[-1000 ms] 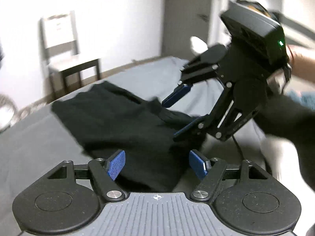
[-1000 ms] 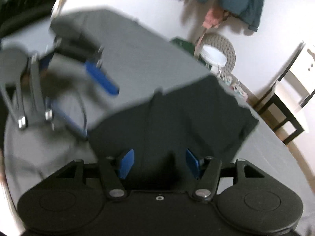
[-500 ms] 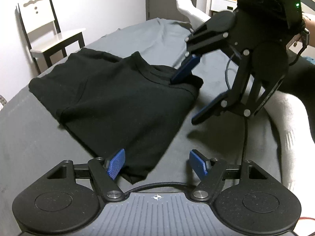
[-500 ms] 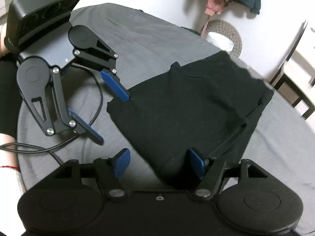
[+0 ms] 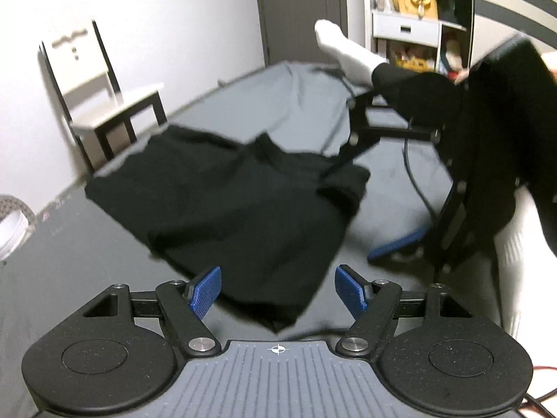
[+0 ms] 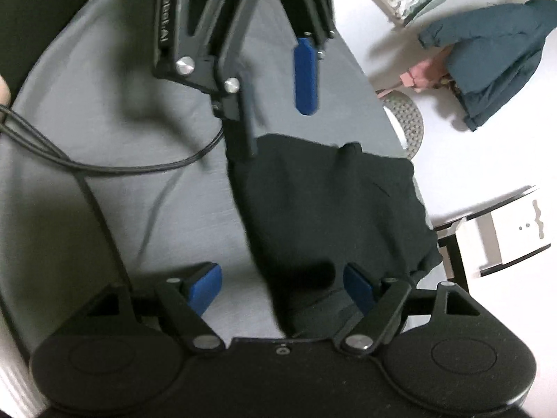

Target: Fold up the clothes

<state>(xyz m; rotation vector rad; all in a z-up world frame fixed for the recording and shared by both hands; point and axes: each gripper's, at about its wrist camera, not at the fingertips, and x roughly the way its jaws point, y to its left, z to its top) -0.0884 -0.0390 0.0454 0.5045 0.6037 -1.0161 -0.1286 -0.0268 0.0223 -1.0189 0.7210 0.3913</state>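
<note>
Grey bed (image 5: 62, 278): black shirt (image 5: 243, 209) between spread left fingers (image 5: 205, 291) (untouched).

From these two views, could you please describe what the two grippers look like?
Both are black linkage frames with round pivot discs, silver screws and blue ribbed finger pads. The left gripper has a grey ridged body with a small crosshair mark. The right gripper has a plain black body. A black cable trails beside them.

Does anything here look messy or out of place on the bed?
The black folded T-shirt lies askew on the grey bedsheet, edges uneven and one corner rumpled. A black cable trails loose across the sheet beside it. Nothing looks spilled or damaged.
</note>
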